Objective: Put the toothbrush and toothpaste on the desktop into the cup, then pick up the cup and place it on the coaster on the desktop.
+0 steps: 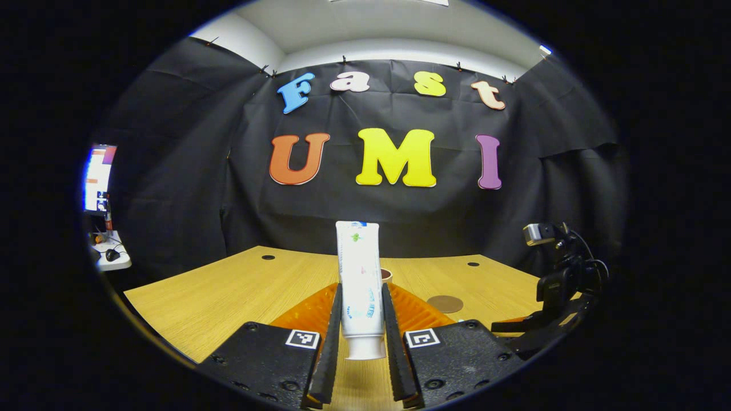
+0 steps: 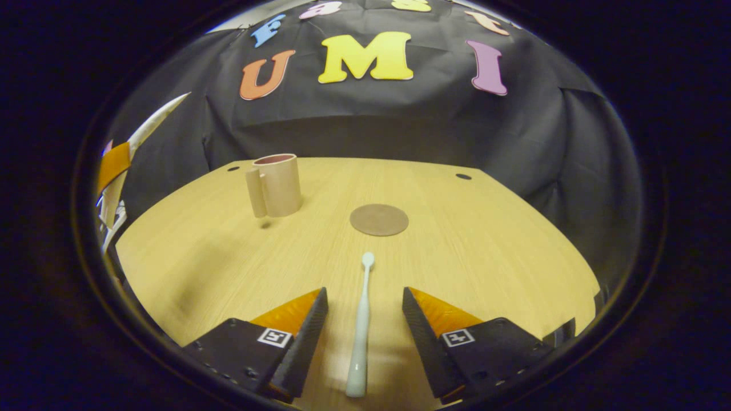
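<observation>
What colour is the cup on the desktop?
The cup is beige or light tan, with a darker reddish inside; the right gripper view shows it best.

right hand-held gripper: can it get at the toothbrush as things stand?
Probably yes. The toothbrush lies flat on the desktop, lengthwise in the gap of the right hand-held gripper, whose fingers stand open on either side without touching it. Nothing sits between them; the cup and coaster lie farther off.

1 toothpaste (image 1: 360,285), 1 toothbrush (image 2: 360,325), 1 cup (image 2: 278,184), 1 coaster (image 2: 379,220), 2 hand-held grippers: left (image 1: 362,297), right (image 2: 364,302).
</observation>
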### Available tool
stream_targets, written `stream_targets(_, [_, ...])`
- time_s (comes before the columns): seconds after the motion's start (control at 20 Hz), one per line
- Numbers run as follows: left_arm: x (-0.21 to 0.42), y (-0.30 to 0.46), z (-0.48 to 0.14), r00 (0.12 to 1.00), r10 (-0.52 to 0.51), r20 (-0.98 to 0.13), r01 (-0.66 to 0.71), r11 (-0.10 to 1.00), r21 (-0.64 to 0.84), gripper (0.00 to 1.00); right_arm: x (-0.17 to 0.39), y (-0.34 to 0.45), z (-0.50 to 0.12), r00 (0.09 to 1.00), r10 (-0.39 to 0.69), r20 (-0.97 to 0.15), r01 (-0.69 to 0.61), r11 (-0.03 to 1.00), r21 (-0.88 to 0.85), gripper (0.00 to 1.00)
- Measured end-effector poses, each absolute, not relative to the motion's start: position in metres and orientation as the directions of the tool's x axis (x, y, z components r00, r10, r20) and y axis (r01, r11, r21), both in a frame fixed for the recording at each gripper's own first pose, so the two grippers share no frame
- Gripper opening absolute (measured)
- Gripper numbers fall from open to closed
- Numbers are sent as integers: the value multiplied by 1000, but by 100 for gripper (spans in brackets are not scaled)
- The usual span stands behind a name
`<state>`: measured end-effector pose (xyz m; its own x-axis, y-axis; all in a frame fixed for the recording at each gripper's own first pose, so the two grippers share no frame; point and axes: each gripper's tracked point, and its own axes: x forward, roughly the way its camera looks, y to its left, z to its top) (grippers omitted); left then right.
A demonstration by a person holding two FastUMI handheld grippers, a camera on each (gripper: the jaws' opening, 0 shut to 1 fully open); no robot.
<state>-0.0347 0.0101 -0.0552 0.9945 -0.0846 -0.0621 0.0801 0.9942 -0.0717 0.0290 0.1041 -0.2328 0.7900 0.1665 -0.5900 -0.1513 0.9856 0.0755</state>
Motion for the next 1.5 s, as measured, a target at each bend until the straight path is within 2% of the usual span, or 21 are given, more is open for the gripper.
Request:
stream_targets(0.15, [-38,9,-55,992,-111,-66,105,991,-83,41,32,103,-238,772,164,-614,-142,986,85,44])
stream_targets(0.2, [-38,9,-54,992,-114,-60,109,990,-87,41,30,103,-241,766,159,-623,-144,987,75,48])
stream_targets(0.3, [-38,10,-53,992,-114,-53,109,990,-89,41,33,100,-245,770,135,-624,-131,990,53,45])
stream_targets(0.35, [-38,11,-53,992,-117,-54,111,990,-92,41,31,101,-239,767,138,-627,-127,990,62,16])
stream_targets(0.45, [-37,10,-55,991,-121,-62,114,988,-105,41,28,100,-239,761,138,-634,-133,990,56,5])
stream_targets(0.55, [-37,11,-58,990,-123,-75,114,987,-115,41,30,102,-239,762,144,-631,-140,989,58,1])
stream_targets(0.65, [-34,13,-58,989,-120,-85,110,987,-117,41,24,102,-235,764,168,-623,-150,985,82,1])
stream_targets(0.95, [5,15,-35,988,-139,-71,127,979,-158,41,18,88,-177,855,177,-487,-152,984,90,1])
stream_targets(1.1, [39,7,-19,980,-195,-50,180,961,-212,40,11,87,-147,886,192,-422,-172,981,84,0])
stream_targets(1.25, [87,14,-5,986,-164,-7,160,967,-196,40,3,88,-125,905,195,-379,-178,981,78,1])
stream_targets(1.35, [126,12,-12,988,-156,-15,150,969,-194,40,-4,94,-111,911,217,-351,-197,976,91,1])
stream_targets(1.4, [144,8,-17,986,-166,-27,157,967,-202,36,-8,96,-103,915,226,-333,-207,974,92,1])
stream_targets(1.5, [173,1,-31,981,-187,-55,171,961,-215,41,-16,99,-94,920,242,-308,-223,970,95,1])
